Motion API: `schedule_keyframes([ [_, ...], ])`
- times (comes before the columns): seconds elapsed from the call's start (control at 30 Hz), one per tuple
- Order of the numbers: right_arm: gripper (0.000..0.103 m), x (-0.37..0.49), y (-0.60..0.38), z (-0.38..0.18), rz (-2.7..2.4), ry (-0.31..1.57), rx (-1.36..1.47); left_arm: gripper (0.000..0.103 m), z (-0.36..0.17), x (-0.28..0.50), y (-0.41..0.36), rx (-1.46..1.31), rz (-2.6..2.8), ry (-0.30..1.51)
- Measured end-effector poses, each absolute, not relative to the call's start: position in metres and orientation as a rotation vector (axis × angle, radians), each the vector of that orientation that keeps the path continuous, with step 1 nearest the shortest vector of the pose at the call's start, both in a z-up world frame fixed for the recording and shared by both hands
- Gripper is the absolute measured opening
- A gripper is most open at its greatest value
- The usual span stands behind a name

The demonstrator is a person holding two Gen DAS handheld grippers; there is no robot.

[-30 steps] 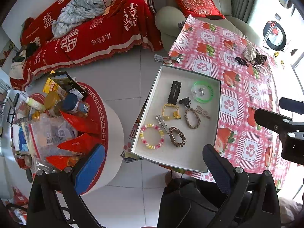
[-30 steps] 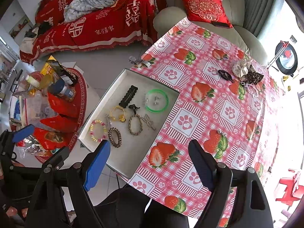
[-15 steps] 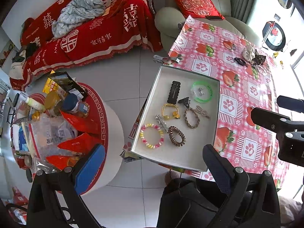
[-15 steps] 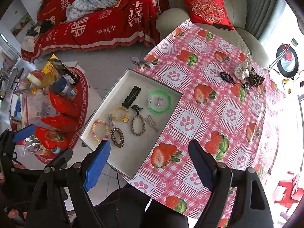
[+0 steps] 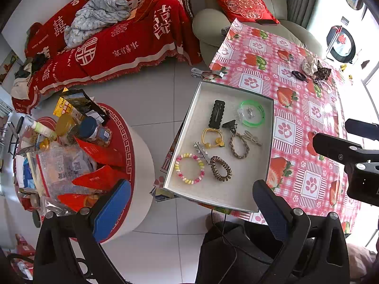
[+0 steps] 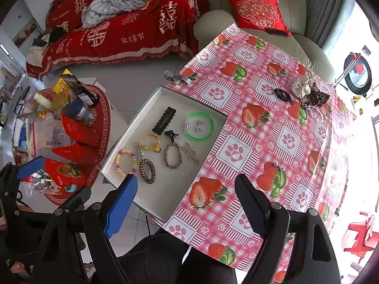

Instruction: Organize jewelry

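Hovering both my left hand-held gripper (image 5: 191, 203) and right hand-held gripper (image 6: 187, 198) spread and empty above the tray (image 6: 165, 208), I risk nudging it off the worktop (image 6: 260, 123) edge it overhangs, spilling the jewelry (image 6: 173, 155) inside.

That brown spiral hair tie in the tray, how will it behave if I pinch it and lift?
The brown spiral hair tie looks like a coiled plastic loop, so it probably squashes and stretches rather than staying stiff. It looks light. Lying flat in the tray, it is unlikely to roll, but smooth coils might slip from the open right gripper.
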State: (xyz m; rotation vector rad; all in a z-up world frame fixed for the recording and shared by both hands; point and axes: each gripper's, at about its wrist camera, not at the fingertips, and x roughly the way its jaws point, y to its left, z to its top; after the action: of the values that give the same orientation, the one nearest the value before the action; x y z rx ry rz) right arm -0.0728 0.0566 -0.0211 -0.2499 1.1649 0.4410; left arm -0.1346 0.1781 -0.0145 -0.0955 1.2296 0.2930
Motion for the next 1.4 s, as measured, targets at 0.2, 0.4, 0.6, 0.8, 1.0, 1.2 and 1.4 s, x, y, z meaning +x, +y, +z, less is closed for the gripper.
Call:
schedule_keyframes([
  [0.2, 0.086, -0.0737, 0.0581, -0.0209, 0.442, 1.164, -0.251, 0.103, -0.0136, -0.1359, 0.1772, -0.092, 0.294, 1.227],
  [0.4, 0.086, -0.0739, 0.0585, -0.0209, 0.44, 1.165, -0.249, 0.103, -0.0137, -0.136, 0.1773, -0.092, 0.295, 1.228],
  [0.6, 0.086, -0.0736, 0.0581, -0.0209, 0.442, 1.165, -0.249, 0.103, -0.0137, -0.1362, 0.1775, -0.091, 0.294, 1.227],
  [0.8, 0.086, -0.0734, 0.058, -0.0209, 0.442, 1.166, -0.248, 0.103, -0.014, -0.1362, 0.1774, -0.092, 0.296, 1.228],
  [1.0, 0.086, -0.0746, 0.0595, -0.0207, 0.443, 1.166, -0.248, 0.103, -0.0141, -0.1364, 0.1774, -0.092, 0.295, 1.227],
  [1.2, 0.086, -0.0744, 0.0595, -0.0207, 0.442, 1.167, -0.247, 0.103, -0.0138, -0.1366, 0.1769, -0.093, 0.295, 1.226],
  [1.4, 0.086, -0.0741, 0.0593, -0.0208, 0.443, 1.167, -0.248, 0.103, -0.0137, -0.1365, 0.1769, -0.093, 0.296, 1.227],
])
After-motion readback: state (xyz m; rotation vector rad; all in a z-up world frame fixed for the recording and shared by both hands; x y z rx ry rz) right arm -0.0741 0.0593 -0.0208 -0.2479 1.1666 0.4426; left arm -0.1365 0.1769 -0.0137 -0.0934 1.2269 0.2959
